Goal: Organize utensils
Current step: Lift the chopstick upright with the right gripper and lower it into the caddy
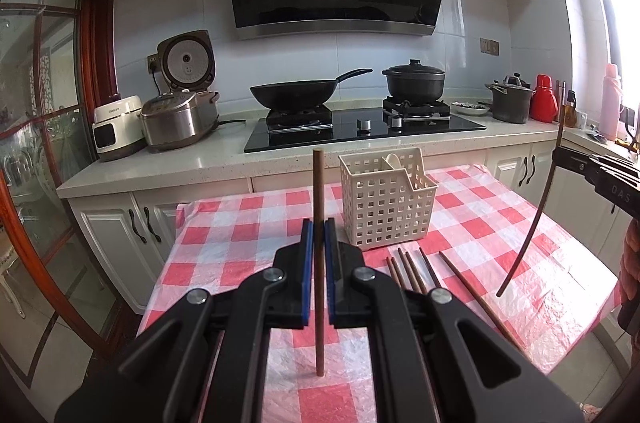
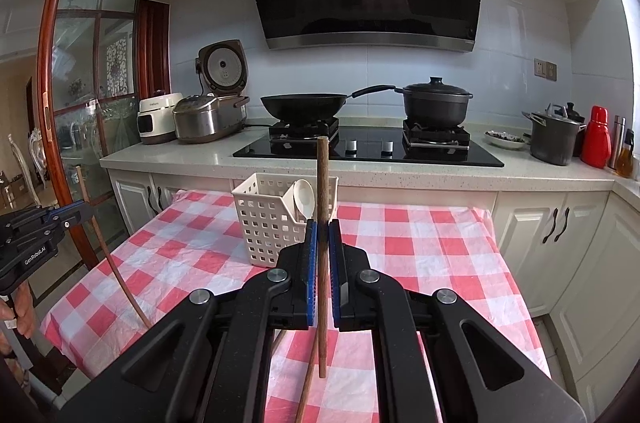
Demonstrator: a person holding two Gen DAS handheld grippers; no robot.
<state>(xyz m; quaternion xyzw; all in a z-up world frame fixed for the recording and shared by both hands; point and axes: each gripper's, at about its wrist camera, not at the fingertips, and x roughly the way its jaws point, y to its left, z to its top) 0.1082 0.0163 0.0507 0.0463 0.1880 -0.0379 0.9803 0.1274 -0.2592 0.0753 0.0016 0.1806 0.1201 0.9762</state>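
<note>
My left gripper point(image 1: 319, 229) is shut on a brown wooden chopstick point(image 1: 319, 191), held upright above the checkered table. My right gripper point(image 2: 322, 231) is shut on a second chopstick point(image 2: 322, 179), also upright. Each gripper shows in the other's view: the right one point(image 1: 576, 165) at the far right with its chopstick point(image 1: 532, 227), the left one point(image 2: 70, 217) at the far left with its chopstick point(image 2: 108, 255). A white perforated utensil basket point(image 1: 386, 207) stands on the table ahead, also in the right wrist view point(image 2: 266, 219), with a white spoon point(image 2: 303, 199) in its small compartment. Several chopsticks point(image 1: 412, 269) lie in front of the basket.
The table has a red and white checkered cloth point(image 1: 248, 227). Behind it runs a counter with a hob point(image 2: 368, 147), a wok point(image 2: 304, 105), a black pot point(image 2: 436, 103), rice cookers point(image 1: 180, 119) and a red flask point(image 2: 596, 137). A glass door point(image 1: 36, 127) stands at the left.
</note>
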